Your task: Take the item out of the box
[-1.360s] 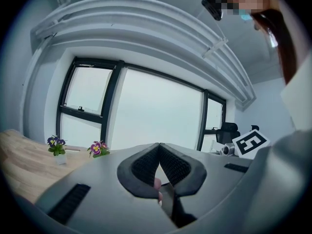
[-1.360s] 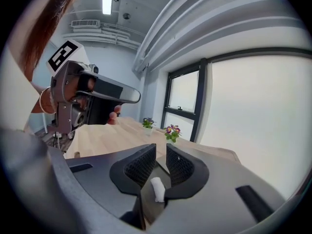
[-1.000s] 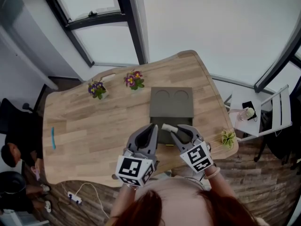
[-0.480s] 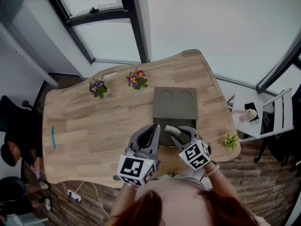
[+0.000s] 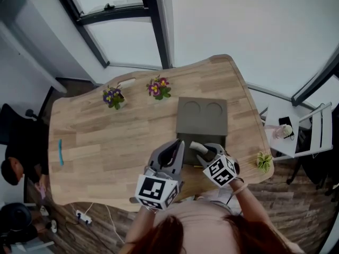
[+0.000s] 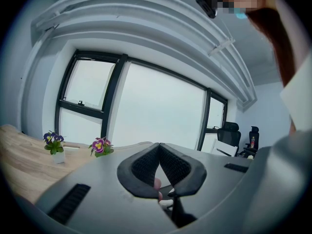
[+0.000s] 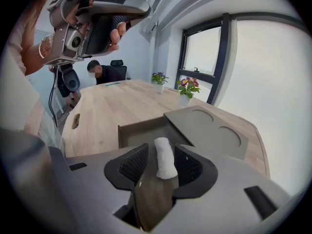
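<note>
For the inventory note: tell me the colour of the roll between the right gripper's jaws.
White. The roll shows best in the right gripper view.

Box point(image 5: 202, 123) front hidden behind right hand-held gripper point(image 5: 205, 148), seated person point(image 5: 18, 147) cropped

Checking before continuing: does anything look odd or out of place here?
Only the white roll: it rests loose against one pad between the right gripper's jaws, which have just been opening, over the open grey box. Nothing looks spilled or damaged.

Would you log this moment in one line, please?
right hand-held gripper: jaws just opening, white roll between | left hand-held gripper: shut
</note>
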Tool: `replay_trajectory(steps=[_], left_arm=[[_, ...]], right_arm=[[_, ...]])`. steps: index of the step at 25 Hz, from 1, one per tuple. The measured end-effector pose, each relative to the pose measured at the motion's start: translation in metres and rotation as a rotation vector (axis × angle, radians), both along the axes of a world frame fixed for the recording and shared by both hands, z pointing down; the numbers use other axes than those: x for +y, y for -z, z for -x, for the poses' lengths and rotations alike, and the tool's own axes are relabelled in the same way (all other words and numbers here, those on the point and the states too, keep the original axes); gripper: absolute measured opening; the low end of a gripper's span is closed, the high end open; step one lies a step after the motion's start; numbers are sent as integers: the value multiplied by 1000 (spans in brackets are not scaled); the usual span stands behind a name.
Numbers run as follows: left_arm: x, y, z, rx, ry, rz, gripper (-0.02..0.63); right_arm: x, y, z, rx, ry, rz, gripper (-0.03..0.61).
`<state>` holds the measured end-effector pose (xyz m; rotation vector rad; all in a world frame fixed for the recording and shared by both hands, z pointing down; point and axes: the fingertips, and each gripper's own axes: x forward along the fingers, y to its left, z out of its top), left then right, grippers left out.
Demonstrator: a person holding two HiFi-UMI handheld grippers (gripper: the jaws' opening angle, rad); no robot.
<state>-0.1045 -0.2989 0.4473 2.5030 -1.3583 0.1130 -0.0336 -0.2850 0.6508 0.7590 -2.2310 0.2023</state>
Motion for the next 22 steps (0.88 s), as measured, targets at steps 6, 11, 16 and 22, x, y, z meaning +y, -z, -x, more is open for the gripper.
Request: replay_trajectory(steps=[6, 11, 16, 22], left_arm=[[-1, -11, 4, -17, -8, 20, 2], [-2, -20, 8, -33, -2, 37, 2], [-3, -27, 13, -30, 5, 58, 2], [-6, -32, 17, -24, 11, 74, 2]], right_arm=[[-4, -24, -5, 53, -5, 52, 149], [-8, -37, -5, 83, -1, 91, 161], [-12, -47, -3, 123, 21, 118, 170], [-17, -56, -1, 143, 27, 153, 175]])
